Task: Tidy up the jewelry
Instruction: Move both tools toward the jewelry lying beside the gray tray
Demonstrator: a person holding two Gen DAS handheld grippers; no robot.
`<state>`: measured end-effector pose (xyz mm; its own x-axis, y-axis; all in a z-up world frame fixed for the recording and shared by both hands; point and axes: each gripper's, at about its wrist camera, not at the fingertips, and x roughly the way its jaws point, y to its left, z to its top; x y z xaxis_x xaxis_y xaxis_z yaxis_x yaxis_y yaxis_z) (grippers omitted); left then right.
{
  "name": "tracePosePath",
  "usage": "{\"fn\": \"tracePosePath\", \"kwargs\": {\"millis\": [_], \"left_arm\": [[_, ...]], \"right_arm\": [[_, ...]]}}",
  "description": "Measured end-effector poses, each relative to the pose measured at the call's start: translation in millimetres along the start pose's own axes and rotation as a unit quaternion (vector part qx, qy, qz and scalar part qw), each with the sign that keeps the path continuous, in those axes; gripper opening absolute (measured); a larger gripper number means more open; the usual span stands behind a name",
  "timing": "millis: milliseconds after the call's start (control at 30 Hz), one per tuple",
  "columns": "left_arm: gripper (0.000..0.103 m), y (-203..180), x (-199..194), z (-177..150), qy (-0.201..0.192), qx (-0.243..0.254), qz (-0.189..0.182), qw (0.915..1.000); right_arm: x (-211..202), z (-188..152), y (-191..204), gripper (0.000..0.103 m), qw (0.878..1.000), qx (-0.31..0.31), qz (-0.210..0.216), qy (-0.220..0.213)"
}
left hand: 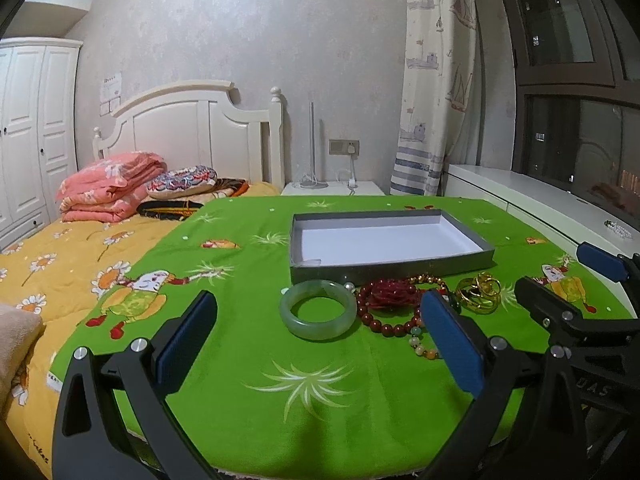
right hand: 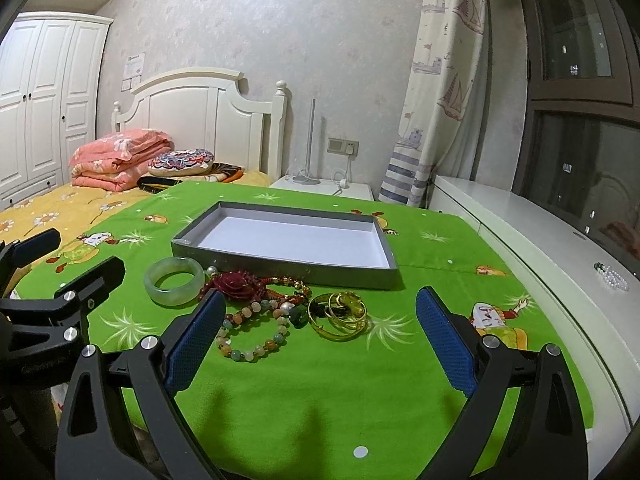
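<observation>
Just before the grey tray's [left hand: 394, 261] near wall on the green tabletop [left hand: 328, 408] | jade bangle [left hand: 318, 309] rigid, slick, breakable: pinch its rim | beads [right hand: 252, 334] limp | left claw [left hand: 320, 344], right claw [right hand: 320, 340] wide open, empty

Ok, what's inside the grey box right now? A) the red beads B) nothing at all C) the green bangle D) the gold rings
B: the grey box shows only its bare white bottom, while the green bangle, red beads and gold rings all lie on the green cloth in front of it.
</observation>
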<state>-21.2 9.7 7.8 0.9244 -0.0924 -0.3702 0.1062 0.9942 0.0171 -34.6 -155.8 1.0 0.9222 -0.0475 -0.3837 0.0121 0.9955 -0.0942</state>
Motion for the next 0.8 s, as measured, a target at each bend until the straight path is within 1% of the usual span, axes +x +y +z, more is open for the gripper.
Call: {"fn": "tracePosePath", "kwargs": {"millis": [200,400,500,633,700,800], "left_arm": [[0.099,-1.1,-0.5,-0.5,0.013,0.014,0.003,0.9998],[0.099,6.5,-0.3,-4.0,0.025,0.005,0.014,0.9996],[0.099,8.4,2.3,-4.4,0.041,-0.002,-0.003,0.9991],[0.099,9.8,1.1,-6.3,0.041,-0.008,-0.015,0.999],[0.099,7.6,1.4,-8.4,0.04,-0.004,-0.037,0.9985],[0.099,6.5,6.1,-9.2,0.03,0.004,-0.029,0.9991]], "right_arm": [[-5.4,1.5,-0.5,0.09,1.0,-0.001,0.005,-0.009],[-1.0,-0.1,-9.2,0.09,1.0,0.009,-0.003,0.004],[2.0,-1.2,-14.3,0.09,1.0,0.011,-0.005,0.009],[9.6,-6.6,-18.4,0.09,1.0,0.019,0.002,0.023],[15.4,-10.1,-16.5,0.09,0.999,0.016,0.005,0.033],[23.5,-12.8,-16.7,0.09,0.999,0.02,0.01,0.045]]}}
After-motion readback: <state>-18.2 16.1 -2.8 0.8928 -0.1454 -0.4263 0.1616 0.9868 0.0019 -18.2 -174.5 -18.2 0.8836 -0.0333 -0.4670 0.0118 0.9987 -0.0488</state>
